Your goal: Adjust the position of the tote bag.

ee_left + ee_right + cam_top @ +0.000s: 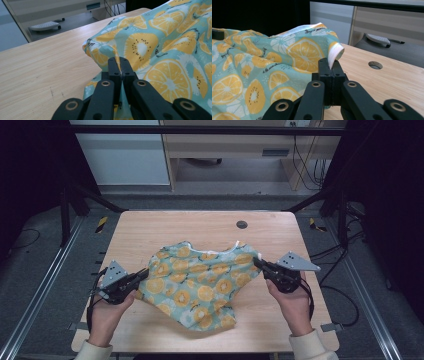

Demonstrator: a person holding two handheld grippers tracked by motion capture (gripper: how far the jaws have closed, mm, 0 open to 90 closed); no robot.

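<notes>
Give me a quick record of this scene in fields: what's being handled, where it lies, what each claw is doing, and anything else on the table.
item: fruit-print garment, teal with orange and kiwi slices
place: crumpled on the wooden table, toward the person's side
left claw: shut on the garment's left edge
right claw: shut on the garment's right edge, beside a white hem
hands: one behind each claw, at the near edge
other: round cable hole in the tabletop, beyond the garment
</notes>
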